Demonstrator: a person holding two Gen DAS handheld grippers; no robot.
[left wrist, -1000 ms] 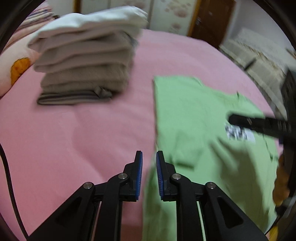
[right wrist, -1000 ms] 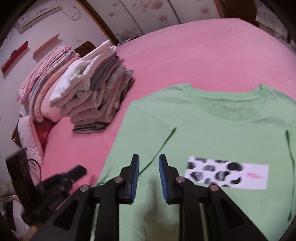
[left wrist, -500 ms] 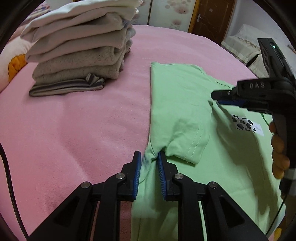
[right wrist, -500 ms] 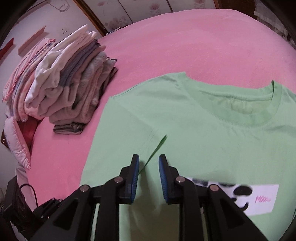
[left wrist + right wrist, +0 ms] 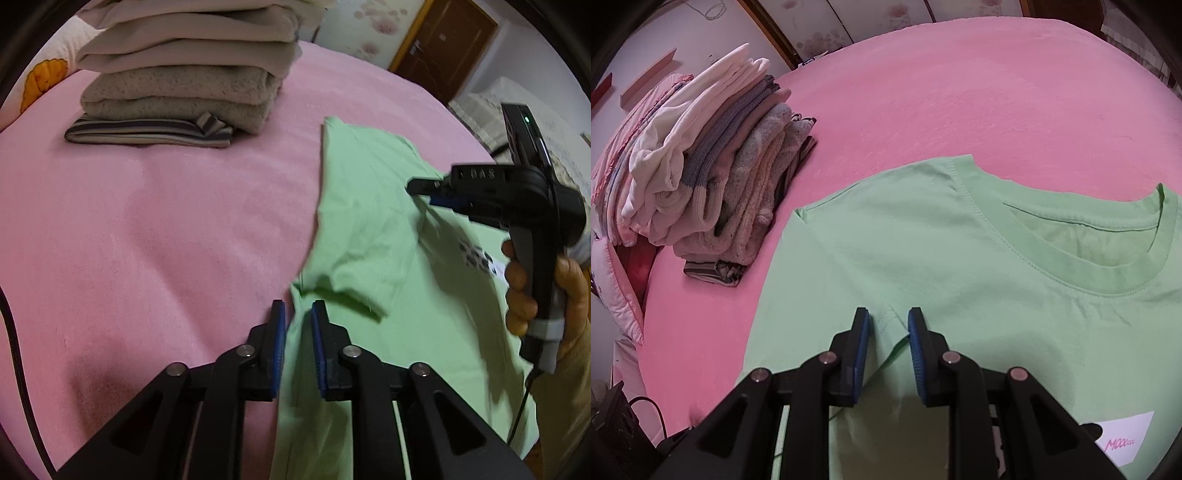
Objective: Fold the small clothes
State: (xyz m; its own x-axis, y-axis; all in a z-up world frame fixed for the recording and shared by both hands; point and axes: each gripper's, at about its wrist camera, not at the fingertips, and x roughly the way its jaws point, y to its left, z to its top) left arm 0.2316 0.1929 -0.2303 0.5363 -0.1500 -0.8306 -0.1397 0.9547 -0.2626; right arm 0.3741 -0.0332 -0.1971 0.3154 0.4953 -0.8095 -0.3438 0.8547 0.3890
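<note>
A light green T-shirt point(image 5: 369, 229) lies front up on the pink bed point(image 5: 166, 221), its left sleeve folded in over the body. My left gripper point(image 5: 297, 314) hangs low at the shirt's left side edge, just below the folded sleeve. Its jaws stand a narrow gap apart and the fabric edge runs under that gap. My right gripper point(image 5: 888, 325) hovers over the folded sleeve's hem, jaws also slightly apart, gripping nothing. The left wrist view shows it point(image 5: 424, 190) held by a hand point(image 5: 535, 295) above the shirt's shoulder. The collar point(image 5: 1126, 266) lies to its right.
A tall stack of folded clothes point(image 5: 184, 74) point(image 5: 713, 184) stands on the bed beyond the shirt's left side. Pink bedding point(image 5: 613, 177) is piled behind it. A printed pillow point(image 5: 44, 77) lies at far left. A black cable point(image 5: 11, 332) trails along the left edge.
Both grippers have come down closer to the shirt. The left one moved onto the shirt's side edge. The right one shifted from near the chest patch toward the folded sleeve and collar.
</note>
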